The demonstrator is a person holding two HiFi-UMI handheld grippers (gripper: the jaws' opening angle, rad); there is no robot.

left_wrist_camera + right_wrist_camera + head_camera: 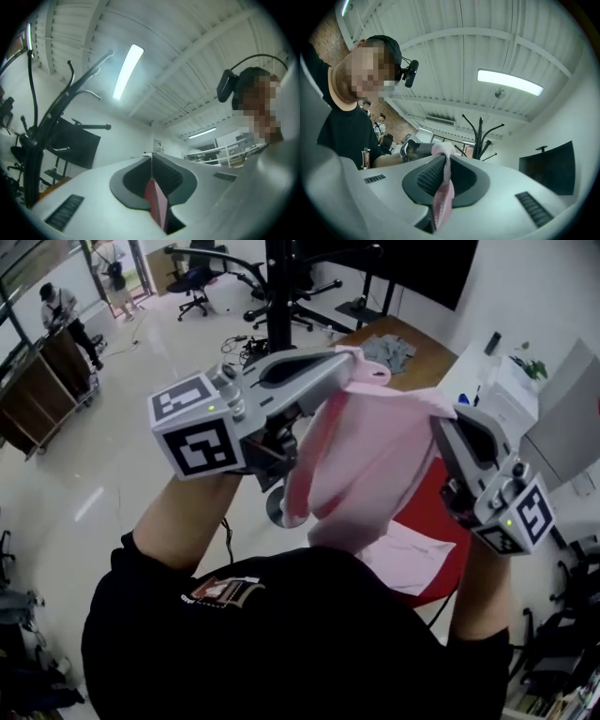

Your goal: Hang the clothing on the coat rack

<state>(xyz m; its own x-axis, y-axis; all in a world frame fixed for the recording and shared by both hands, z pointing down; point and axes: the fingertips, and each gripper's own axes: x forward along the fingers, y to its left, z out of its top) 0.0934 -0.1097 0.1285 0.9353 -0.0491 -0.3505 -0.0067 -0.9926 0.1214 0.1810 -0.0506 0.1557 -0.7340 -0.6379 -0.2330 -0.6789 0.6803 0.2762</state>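
1. Head view: the left claw and the right claw are both raised. Each is clamped on an edge of the pink garment, which hangs between them in front of the person's chest. The black rack stands beyond, apart from the garment. A red seat shows below the garment. Farther off is a wooden table with a grey cloth on it. Two people stand at far left.
2. Left gripper view: the jaws are pressed together on a thin fold of the garment, which looks reddish here. The rack rises at left with its hooks bare and nothing in front of it. A dark screen stands behind the rack, and a lamp is overhead.
3. Right gripper view: the jaws are closed on a pink fold that bulges over their tips and partly hides the left claw. The rack top stands just right of the fold.
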